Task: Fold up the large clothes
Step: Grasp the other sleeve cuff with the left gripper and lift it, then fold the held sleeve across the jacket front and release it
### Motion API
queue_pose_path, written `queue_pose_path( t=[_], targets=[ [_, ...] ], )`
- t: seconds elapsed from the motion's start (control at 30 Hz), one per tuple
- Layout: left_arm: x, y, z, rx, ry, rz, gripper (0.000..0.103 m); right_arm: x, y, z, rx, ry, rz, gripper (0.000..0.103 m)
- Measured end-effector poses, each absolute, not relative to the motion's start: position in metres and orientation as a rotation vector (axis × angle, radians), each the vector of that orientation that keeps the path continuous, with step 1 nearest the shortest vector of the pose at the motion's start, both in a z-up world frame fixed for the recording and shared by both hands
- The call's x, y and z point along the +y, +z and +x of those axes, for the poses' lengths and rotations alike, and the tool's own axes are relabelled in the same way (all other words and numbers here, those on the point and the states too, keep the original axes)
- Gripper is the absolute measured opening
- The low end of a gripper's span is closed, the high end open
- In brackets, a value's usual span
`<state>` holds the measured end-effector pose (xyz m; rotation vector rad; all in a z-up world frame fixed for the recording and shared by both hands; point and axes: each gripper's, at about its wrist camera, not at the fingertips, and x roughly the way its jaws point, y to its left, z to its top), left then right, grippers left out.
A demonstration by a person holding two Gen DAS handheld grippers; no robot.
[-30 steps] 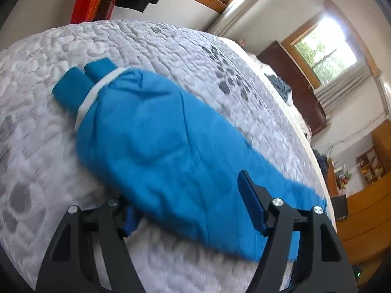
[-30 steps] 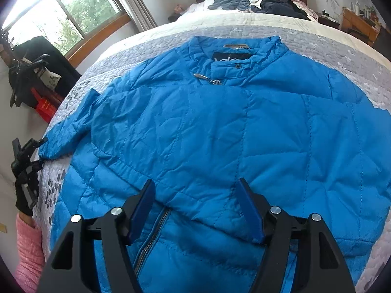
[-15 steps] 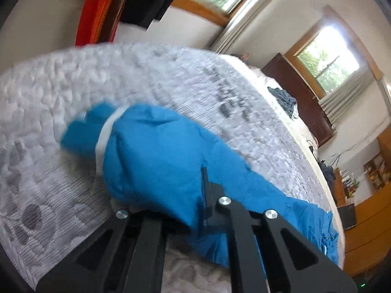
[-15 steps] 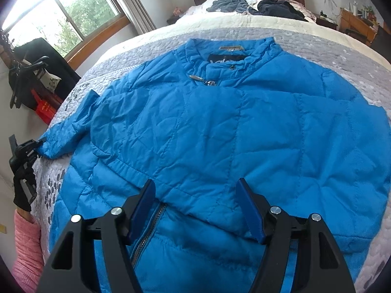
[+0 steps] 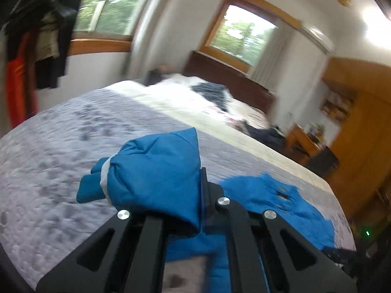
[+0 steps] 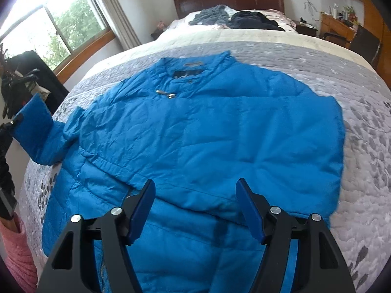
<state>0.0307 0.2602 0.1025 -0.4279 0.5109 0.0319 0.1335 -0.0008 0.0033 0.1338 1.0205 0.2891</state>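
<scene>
From the left wrist camera most of the room is smeared with motion blur, so the windows, the dark headboard and the wooden furniture at the right are only rough shapes, and the hanging clothes at the far left are hard to tell apart. The left claw (image 5: 188, 210) is closed narrow on the sleeve (image 5: 156, 173) of the blue jacket (image 5: 273, 210), lifting it clear of the grey quilted bed (image 5: 56, 146); the bunched fabric covers the left finger altogether, and only the thin edge of the right one shows beside it. The cuff end (with a pale band across it) hangs out to the left, while the rest of the jacket lies low on the bed to the right, its lower part cut off by the claw's black frame. From the right wrist camera the view is sharper: the jacket (image 6: 207, 131) lies spread flat, front up, collar toward the headboard, its hem hidden under the claw body. The right claw (image 6: 195, 210) hangs wide apart just above the lower front, gripping nothing. At the left edge the raised sleeve (image 6: 36, 131) stands up off the bed, held by the left claw (image 6: 9, 127), which is mostly cut off, with a pink sleeve cuff (image 6: 17, 256) below it.
</scene>
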Motion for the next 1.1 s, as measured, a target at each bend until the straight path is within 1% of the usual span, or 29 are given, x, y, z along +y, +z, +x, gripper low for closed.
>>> queue_pose_path(
  t=[0.13,0.33,0.4,0.57,0.7,0.83,0.9,1.07,1.1],
  targets=[
    [0.194,0.110,0.048,0.524,-0.067,-0.350,0.002,-0.014,0.006,0.131,1.000,0.273,0.155,0.069],
    [0.109,0.102,0.067,0.561,-0.189,-0.264,0.002,-0.027,0.007,0.130,0.981,0.247,0.164,0.069],
    [0.081,0.094,0.076,0.583,-0.222,-0.249,0.002,-0.030,0.005,0.131,0.983,0.242,0.169,0.069],
    [0.039,0.062,0.094,0.655,-0.274,-0.231,0.002,-0.039,0.000,0.133,0.991,0.220,0.176,0.069],
    [0.020,0.026,0.110,0.739,-0.288,-0.233,0.002,-0.046,-0.003,0.134,1.000,0.217,0.197,0.069],
    [0.011,0.011,0.115,0.778,-0.311,-0.211,0.003,-0.047,-0.005,0.134,1.005,0.218,0.199,0.069],
    [0.010,0.004,0.118,0.810,-0.334,-0.221,0.007,-0.046,-0.006,0.134,1.008,0.214,0.195,0.069],
    [0.015,-0.011,0.118,0.895,-0.417,-0.263,0.012,-0.044,-0.007,0.134,1.010,0.209,0.188,0.069],
    [0.018,-0.010,0.113,0.901,-0.434,-0.270,0.017,-0.044,-0.007,0.135,1.010,0.210,0.188,0.069]
  ],
)
